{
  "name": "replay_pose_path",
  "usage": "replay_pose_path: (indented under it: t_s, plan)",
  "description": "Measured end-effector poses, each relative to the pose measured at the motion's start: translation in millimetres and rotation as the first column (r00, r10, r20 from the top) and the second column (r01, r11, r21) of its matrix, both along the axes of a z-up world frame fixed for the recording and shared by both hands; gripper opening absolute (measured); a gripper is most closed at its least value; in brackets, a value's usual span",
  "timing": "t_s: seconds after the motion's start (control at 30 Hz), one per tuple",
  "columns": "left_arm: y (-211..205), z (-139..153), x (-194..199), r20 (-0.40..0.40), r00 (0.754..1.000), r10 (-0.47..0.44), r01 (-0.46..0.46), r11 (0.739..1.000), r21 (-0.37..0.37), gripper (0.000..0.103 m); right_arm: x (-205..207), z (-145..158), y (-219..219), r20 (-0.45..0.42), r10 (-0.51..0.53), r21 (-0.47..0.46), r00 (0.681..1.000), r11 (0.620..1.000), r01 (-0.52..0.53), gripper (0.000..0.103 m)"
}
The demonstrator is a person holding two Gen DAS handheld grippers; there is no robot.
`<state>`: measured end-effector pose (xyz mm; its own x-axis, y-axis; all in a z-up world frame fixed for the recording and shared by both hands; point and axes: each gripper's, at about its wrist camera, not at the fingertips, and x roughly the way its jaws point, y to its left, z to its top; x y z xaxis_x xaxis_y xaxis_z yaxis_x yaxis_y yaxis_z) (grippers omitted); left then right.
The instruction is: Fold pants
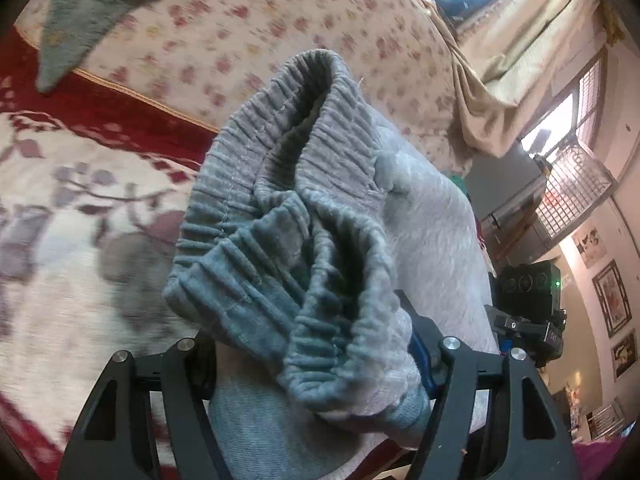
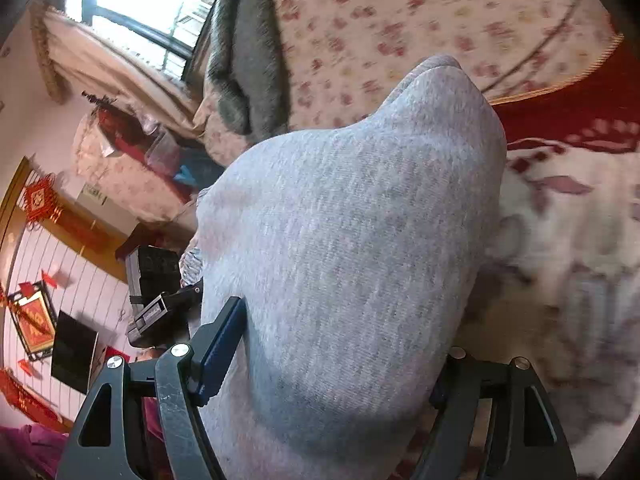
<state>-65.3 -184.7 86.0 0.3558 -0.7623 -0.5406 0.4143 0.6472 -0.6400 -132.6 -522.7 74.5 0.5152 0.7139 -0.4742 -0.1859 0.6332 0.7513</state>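
Floral bedspread (image 1: 280,12) behind, left gripper (image 1: 316,364) and right gripper (image 2: 332,368) each clamping grey pants (image 1: 304,216)

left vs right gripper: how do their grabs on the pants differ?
The left gripper holds the ribbed elastic waistband, bunched and gaping open; the right gripper holds plain smooth knit with no ribbing or seam showing. The left's cloth stands up in crumpled folds, while the right's drapes as one rounded hump. Both are shut on the same grey pants, lifted above the patterned bedspread.
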Motion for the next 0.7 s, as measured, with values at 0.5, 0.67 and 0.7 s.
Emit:
replay_pose_path:
  t_s: [0.5, 0.67, 0.7]
  plan:
    - [-54, -37, -20, -0.010, 1.000, -0.007, 0.008, 0.994, 0.113, 0.080, -21, -51, -60, -0.093, -0.107, -0.083, 0.990, 0.992, 0.100, 0.091]
    - [-43, -32, -30, 0.027, 0.998, 0.050, -0.054, 0.987, 0.153, 0.087, -34, -34, -61, -0.061, -0.159, -0.212, 0.985, 0.967, 0.142, 0.093]
    - [-43, -27, -32, 0.045, 0.997, 0.066, -0.072, 0.983, 0.168, 0.087, -37, -30, -60, -0.048, -0.168, -0.241, 0.985, 0.959, 0.151, 0.093]
